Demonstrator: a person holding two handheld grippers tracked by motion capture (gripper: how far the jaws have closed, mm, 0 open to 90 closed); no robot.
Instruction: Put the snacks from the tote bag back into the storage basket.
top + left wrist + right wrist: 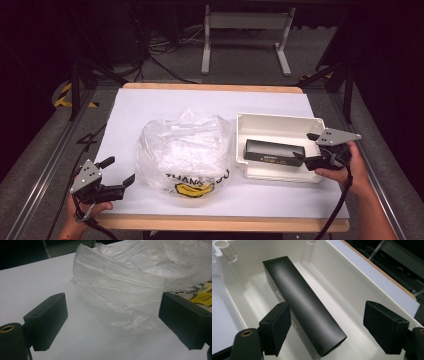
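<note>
1. My left gripper (119,173) hovers over the table's near-left corner, at about eight o'clock from the plastic bag (184,155). Its jaws stand wide apart and hold nothing.
2. In the left gripper view the bag (130,290) lies just ahead between my jaws, apart from both. Its crumpled, cloudy film hides whatever is inside; I cannot make out any contents.
3. The bag's black-and-yellow print (196,183) is folded and partly cut off, so I read only fragments of lettering.
4. My right gripper (306,148) reaches into the white box (280,124) from its three o'clock side, jaws spread wide and closed on nothing.
5. The long black carton (274,152) lies lengthwise in the box. In the right gripper view its near end (309,315) sits between my jaws; one jaw is just beside its side, though I cannot tell whether they touch. The other jaw is well clear.
6. Small print on the carton's side is too blurred to read, and my jaw covers part of it.
7. The white table sheet (150,102) is cut off behind the bag.
</note>
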